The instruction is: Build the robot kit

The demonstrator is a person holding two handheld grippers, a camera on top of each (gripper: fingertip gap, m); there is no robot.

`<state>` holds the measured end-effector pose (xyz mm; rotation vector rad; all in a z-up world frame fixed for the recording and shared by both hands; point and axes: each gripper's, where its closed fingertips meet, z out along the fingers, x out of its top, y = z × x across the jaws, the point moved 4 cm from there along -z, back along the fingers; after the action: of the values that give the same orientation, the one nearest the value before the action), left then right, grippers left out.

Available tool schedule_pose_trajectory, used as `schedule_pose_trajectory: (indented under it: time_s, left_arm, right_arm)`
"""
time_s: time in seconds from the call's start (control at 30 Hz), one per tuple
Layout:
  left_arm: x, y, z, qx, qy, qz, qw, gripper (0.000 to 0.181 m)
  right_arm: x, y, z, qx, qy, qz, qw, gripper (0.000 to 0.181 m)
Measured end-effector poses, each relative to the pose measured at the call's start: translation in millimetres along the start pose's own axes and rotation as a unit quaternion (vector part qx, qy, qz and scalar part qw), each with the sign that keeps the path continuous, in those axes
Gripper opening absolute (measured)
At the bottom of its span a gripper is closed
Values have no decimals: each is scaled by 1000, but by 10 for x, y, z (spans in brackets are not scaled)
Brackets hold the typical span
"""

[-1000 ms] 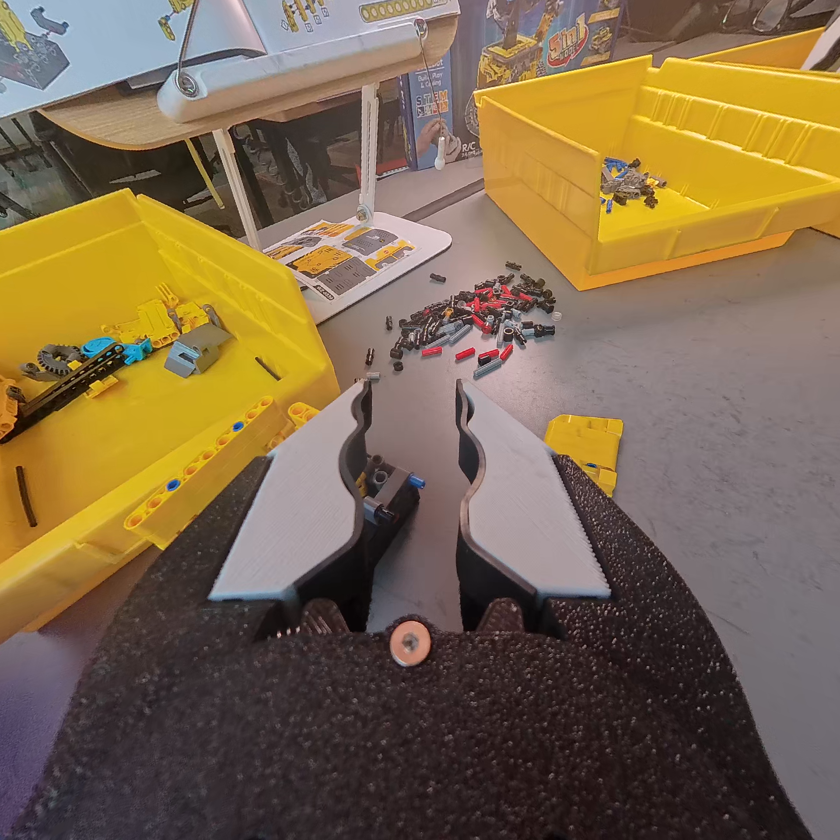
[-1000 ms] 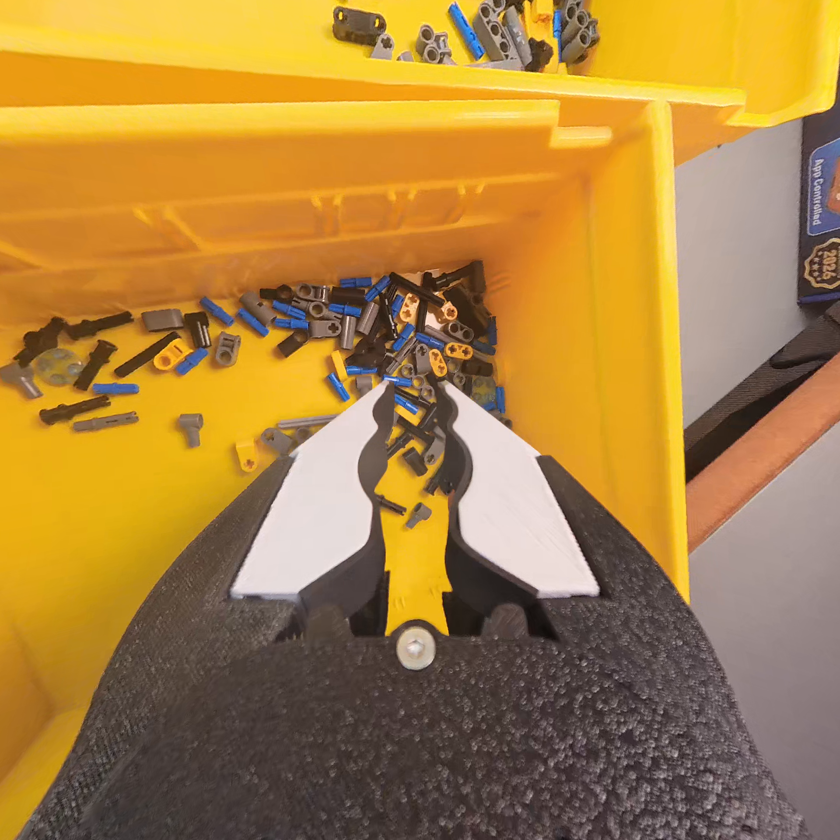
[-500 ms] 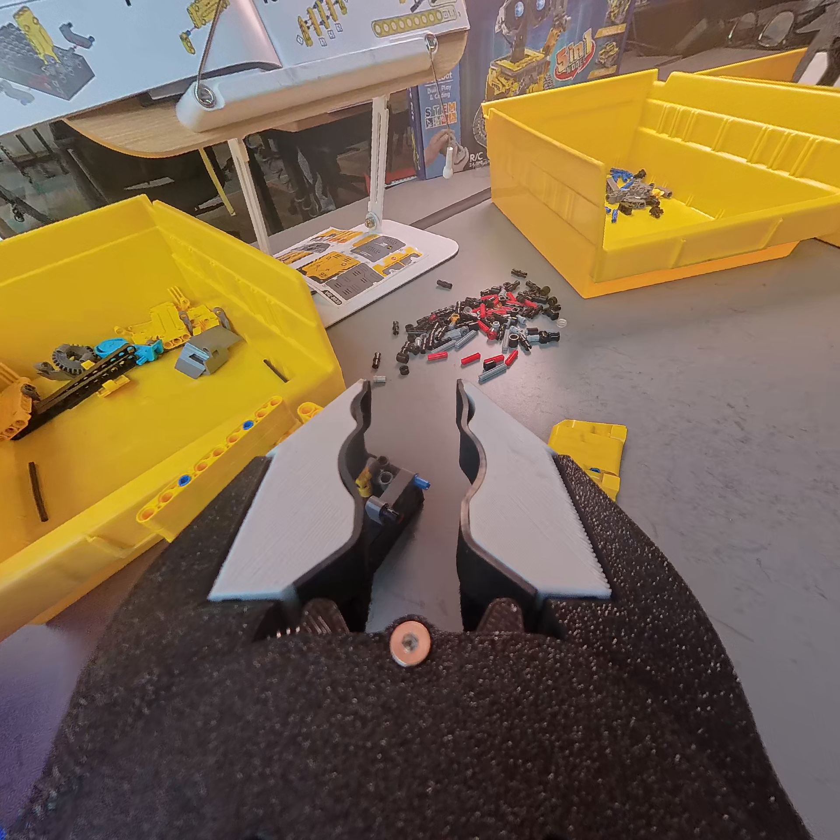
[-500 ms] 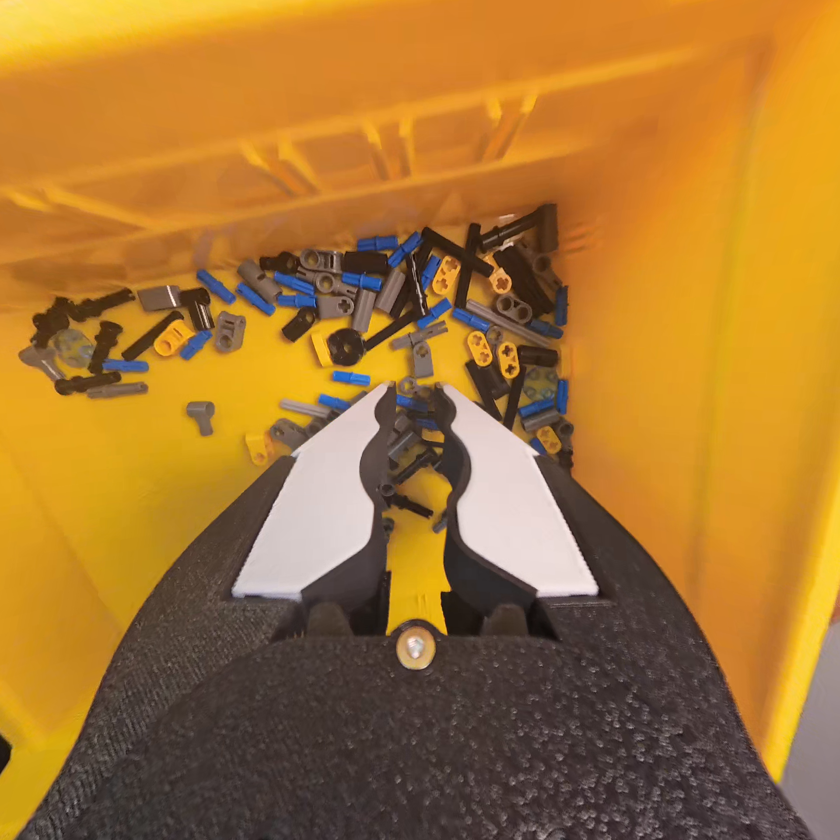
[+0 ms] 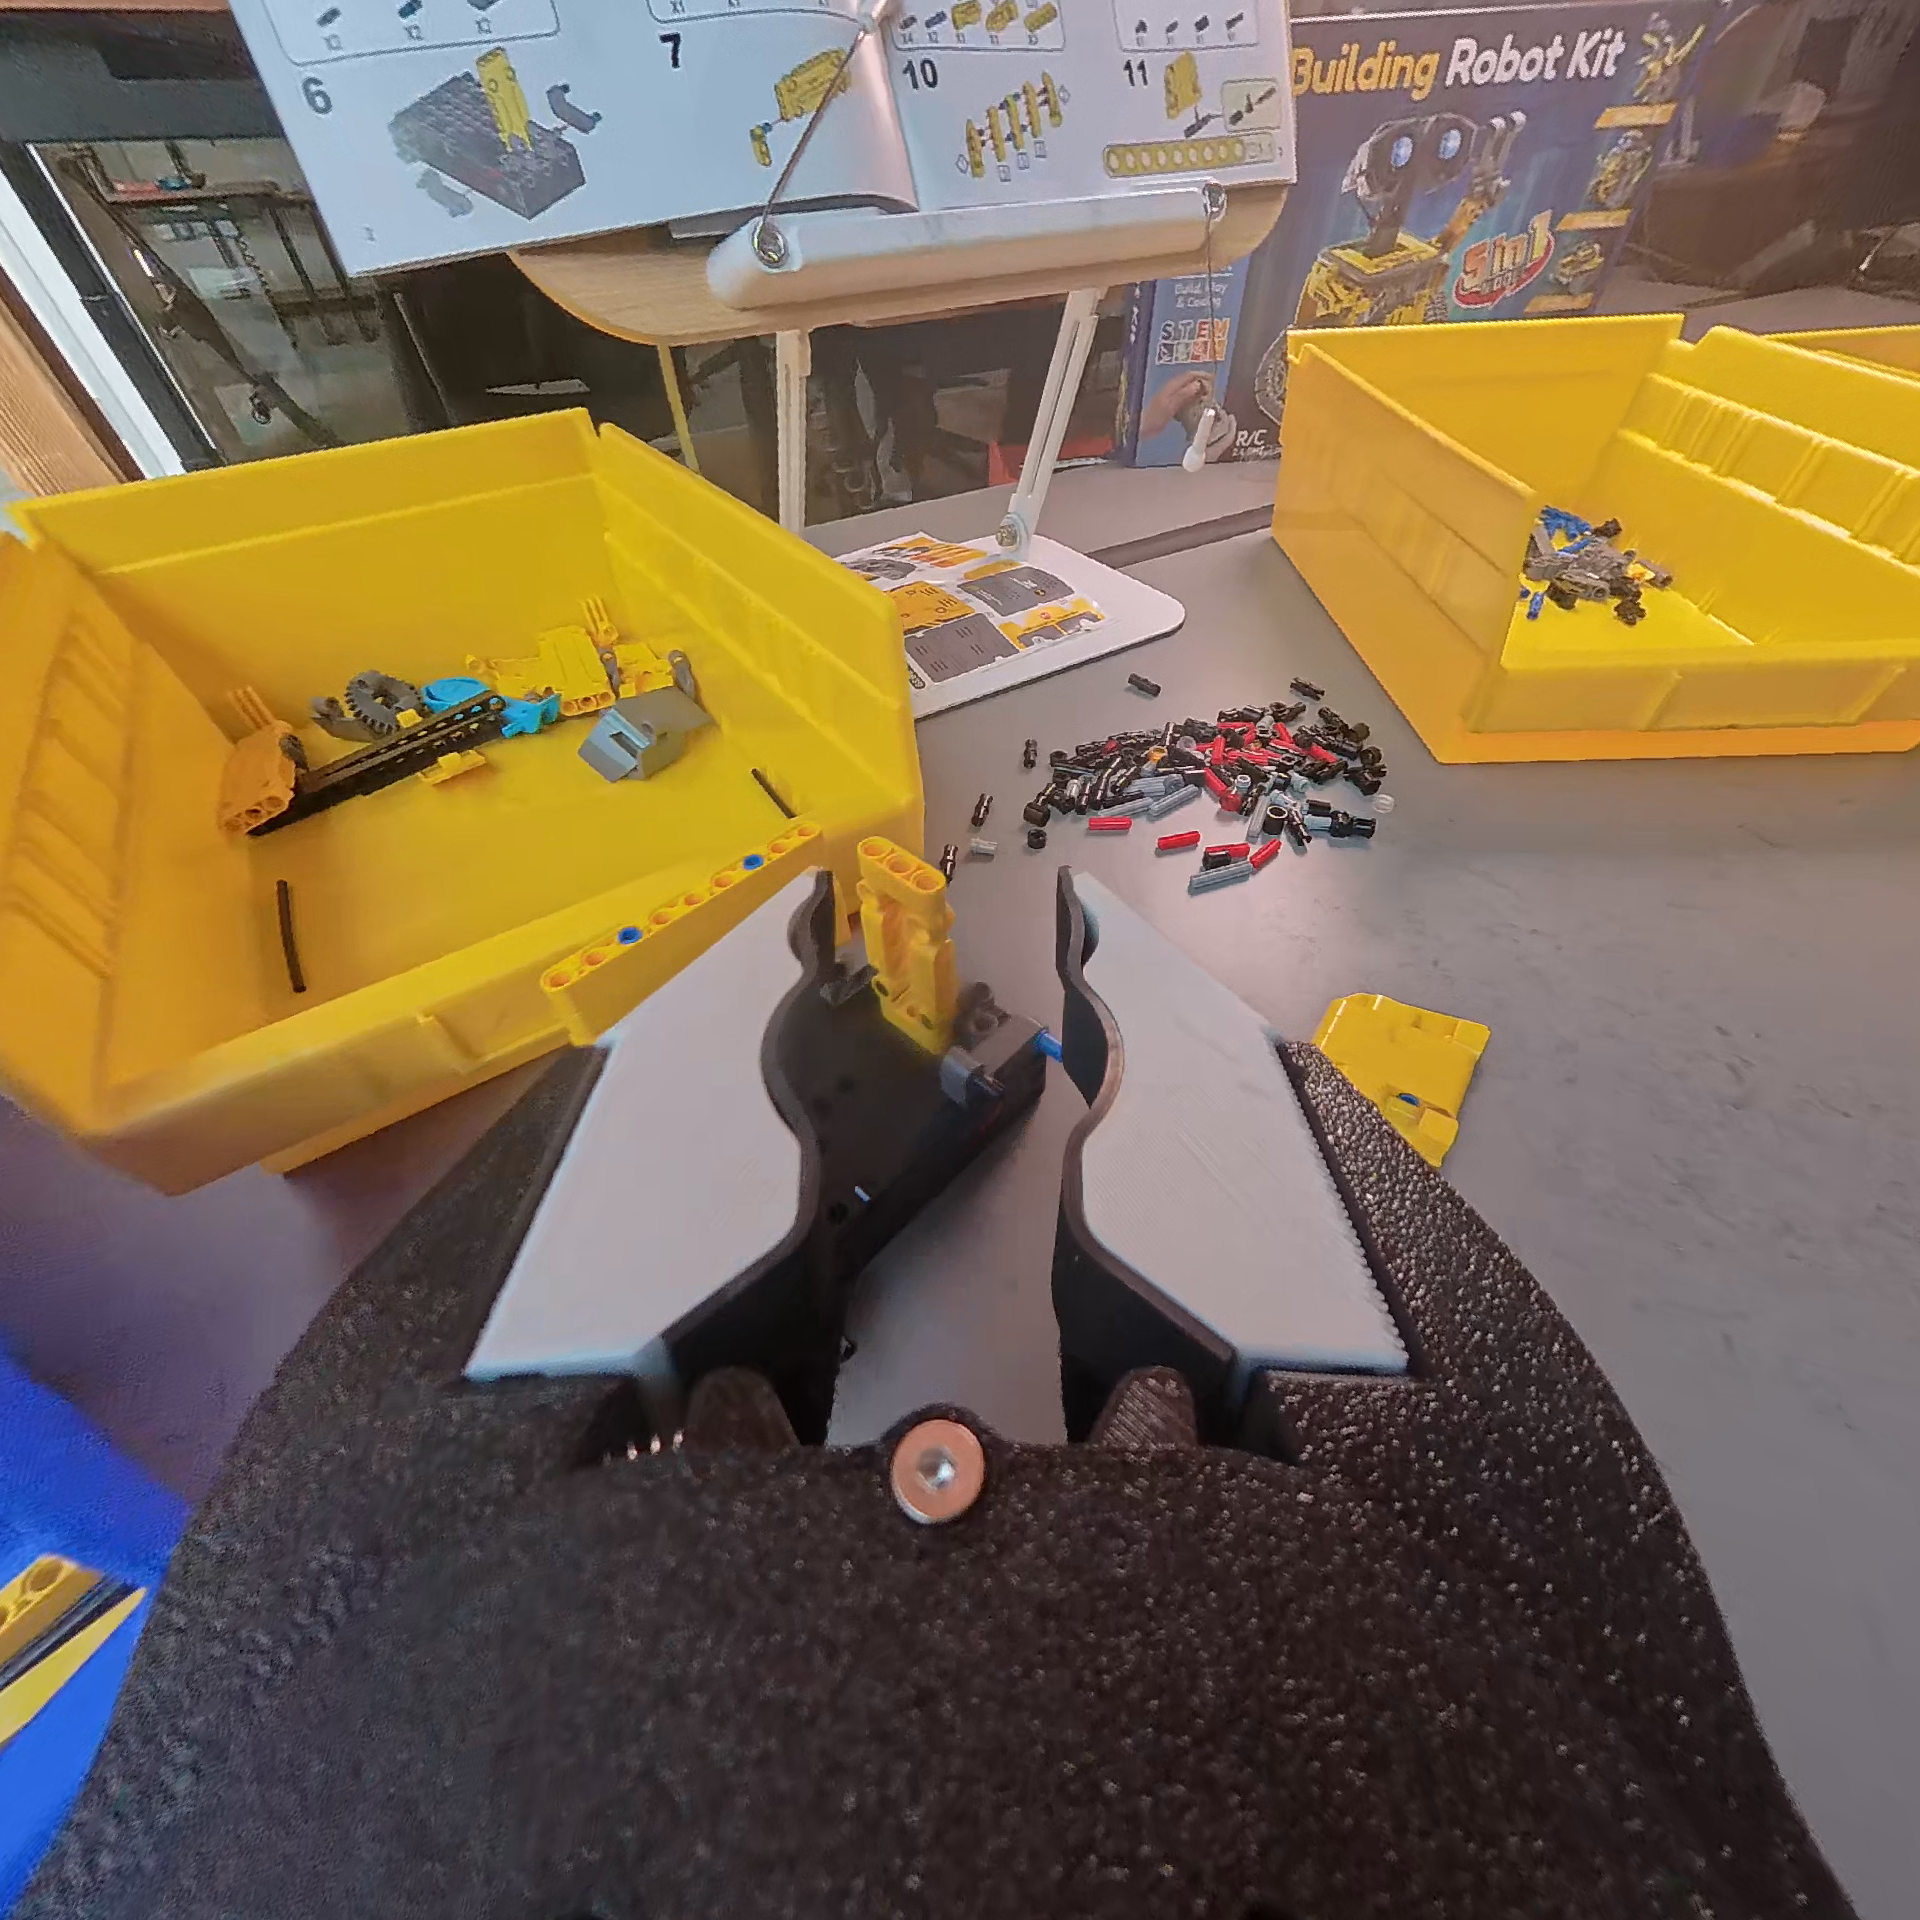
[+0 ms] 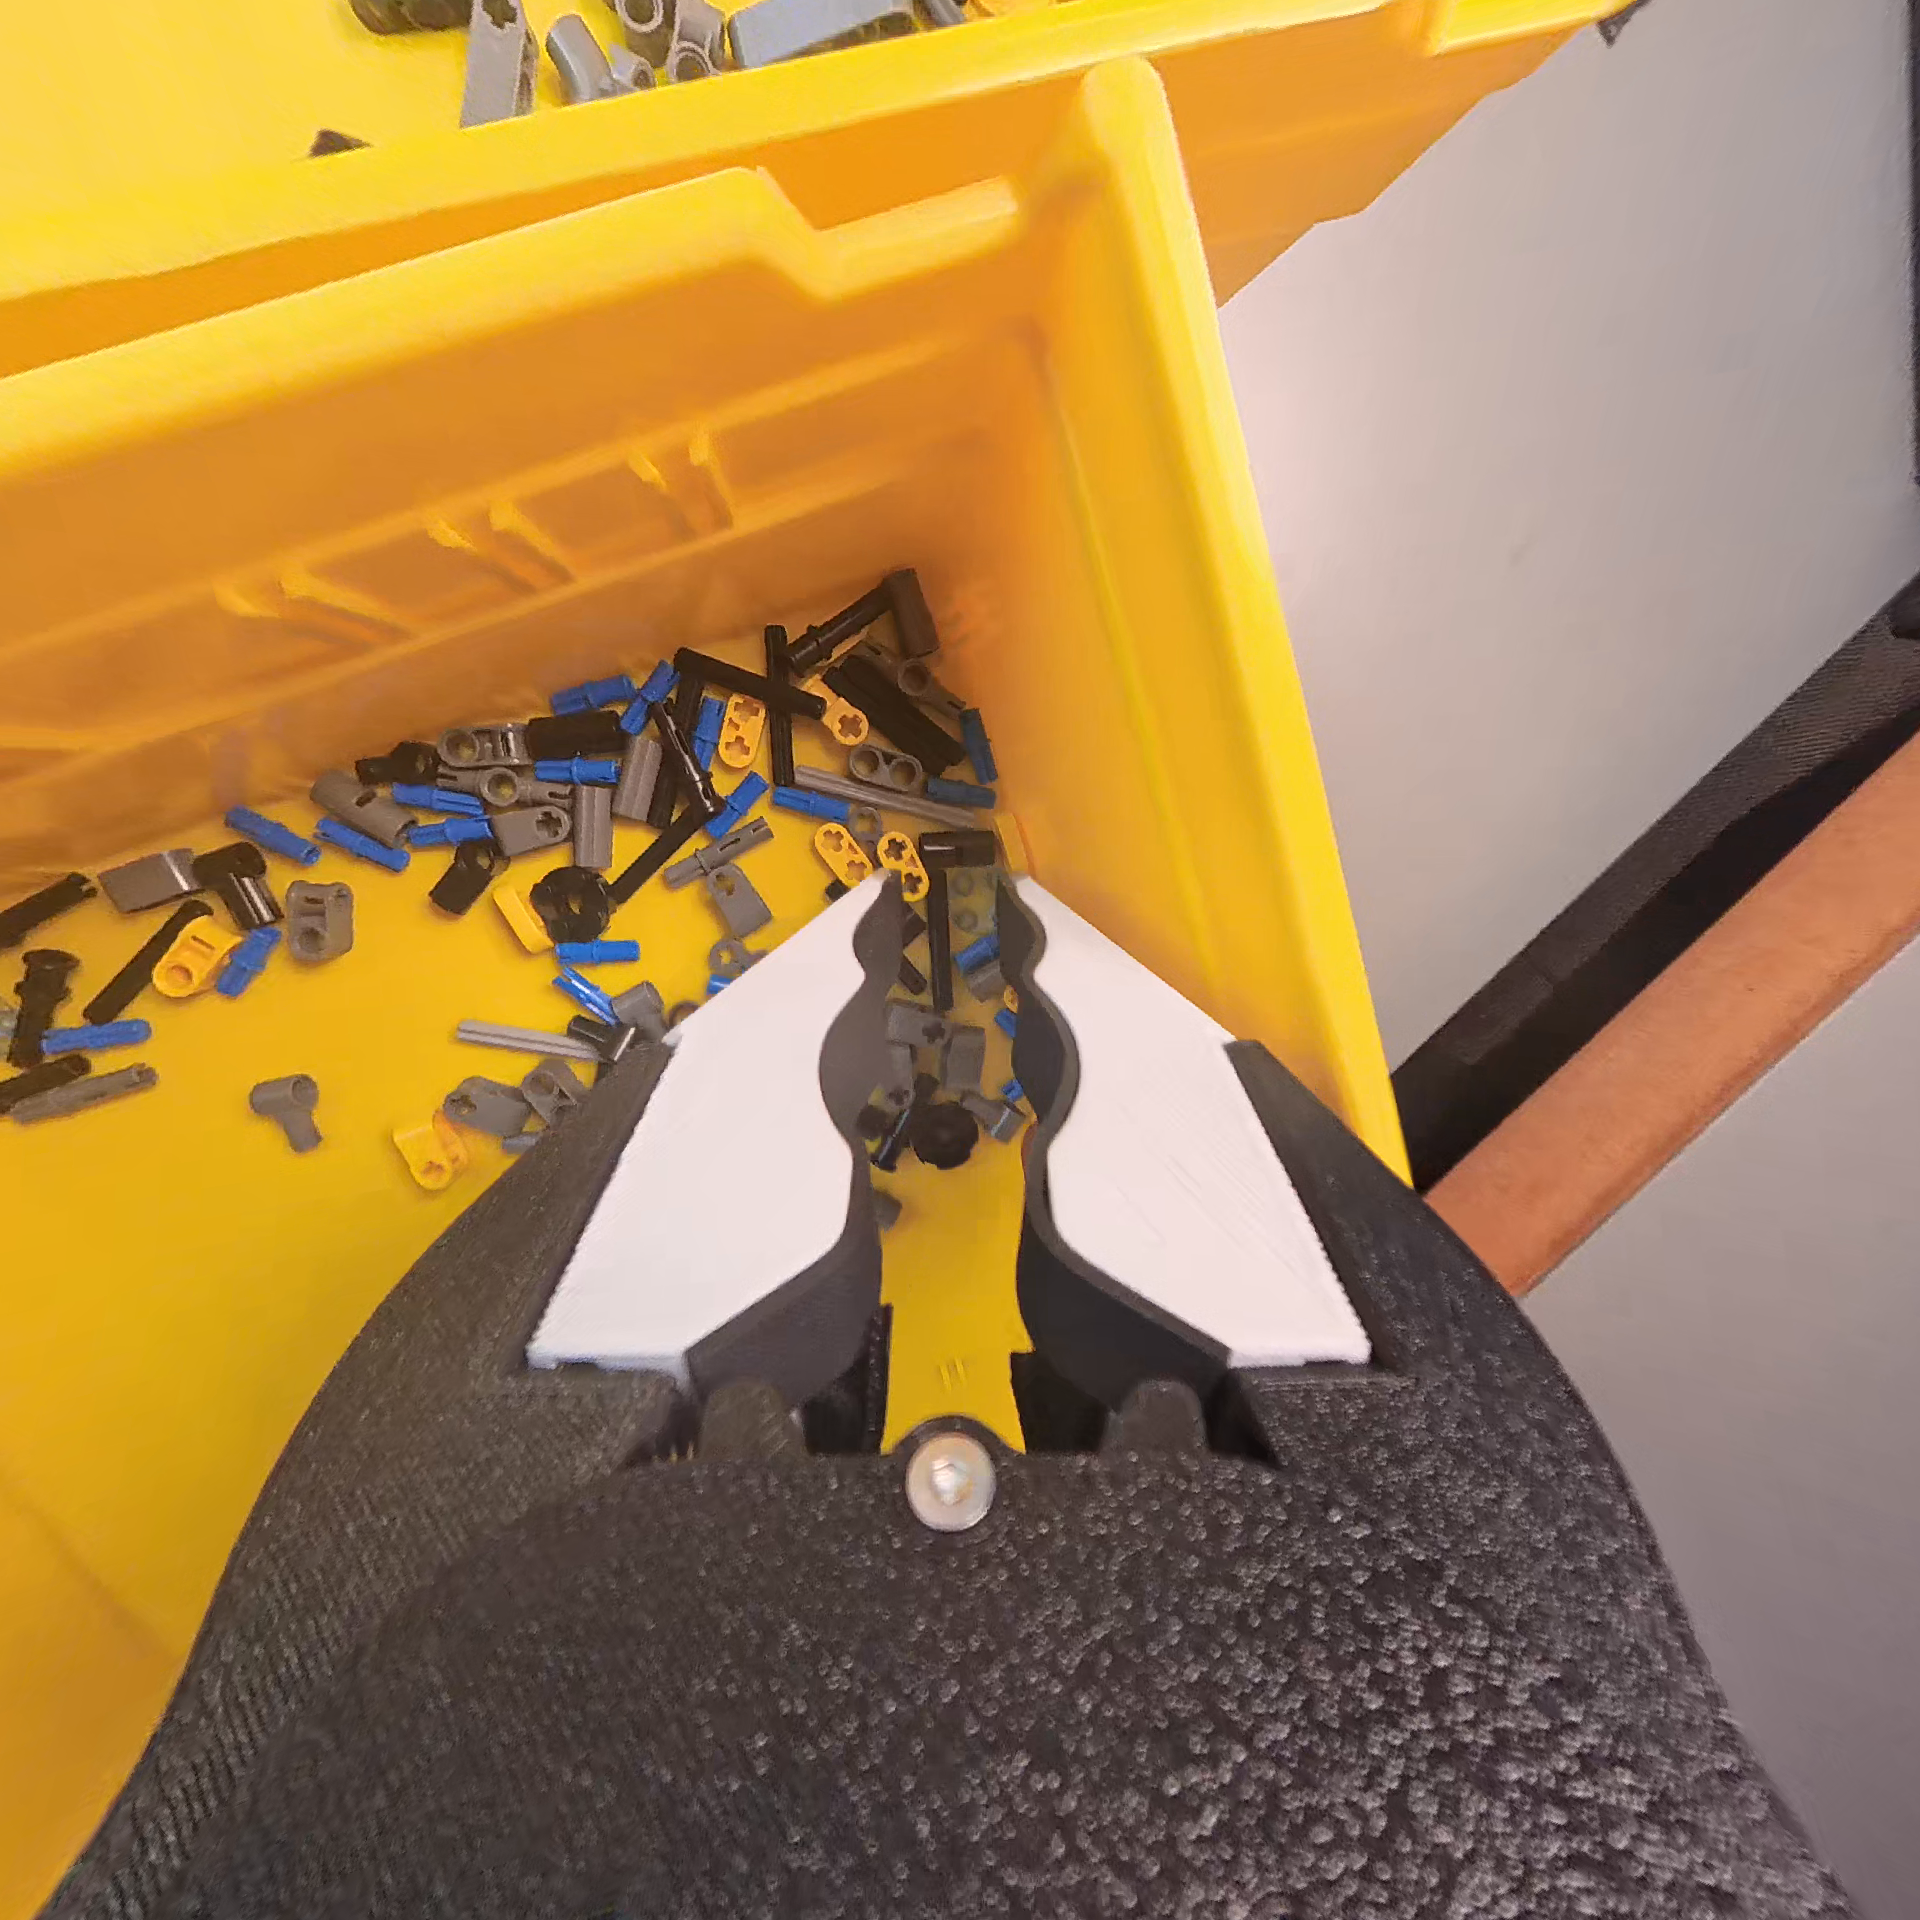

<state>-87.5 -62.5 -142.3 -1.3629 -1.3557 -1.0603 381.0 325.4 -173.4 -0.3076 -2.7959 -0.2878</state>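
In the left wrist view my left gripper [image 5: 940, 883] is open low over the grey table. A black block assembly [image 5: 914, 1101] with grey connectors and an upright yellow beam [image 5: 904, 935] sits between the jaws. It lies against the left finger [image 5: 675, 1164], and its blue pin points at the right finger. In the right wrist view my right gripper [image 6: 956, 883] is inside a yellow bin [image 6: 1143, 623], over a pile of small black, grey, blue and yellow pins and connectors [image 6: 727, 790]. Its jaws are a little apart with loose pieces showing through the gap. I see nothing gripped.
A yellow bin with larger parts [image 5: 727, 582] stands at left, with a long yellow beam [image 5: 686, 920] on its front rim. Loose pins [image 5: 1205, 779] and a yellow panel [image 5: 1397, 1070] lie on the table. Another bin [image 5: 1403, 540] stands at right and a booklet stand [image 5: 935, 249] behind. A second bin [image 6: 312, 187] adjoins mine. My right fingertips sit around 60 cm from my left ones.
The left view has tilted up and the assembly now shows further right between the jaws, its yellow beam exposed. My right gripper dipped into the bin, then shifted towards its right corner.
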Motion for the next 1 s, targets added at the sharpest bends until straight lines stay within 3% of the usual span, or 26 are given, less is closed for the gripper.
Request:
schedule_pose_trajectory:
  time_s: [0.17,0.27,0.5,0.77,1.0]
  left_arm:
    - [-50,-53,-41,5,-4,-7,1000,41]
    - [-49,-61,-39,4,-3,-10,1000,41]
    - [-49,-62,-41,0,-1,-12,1000,41]
    - [-56,-47,-30,-5,-4,-9,1000,41]
    - [-64,-38,-21,-6,-8,-7,1000,41]
  right_arm:
    - [-32,-82,193,20,-35,8,999,16]
    - [-88,-170,157,60,-48,14,997,16]
    - [-307,-308,40,76,-97,-17,992,4]
    - [-397,-394,-231,66,-69,-48,994,15]
    - [-396,-554,-187,56,-69,-104,991,15]
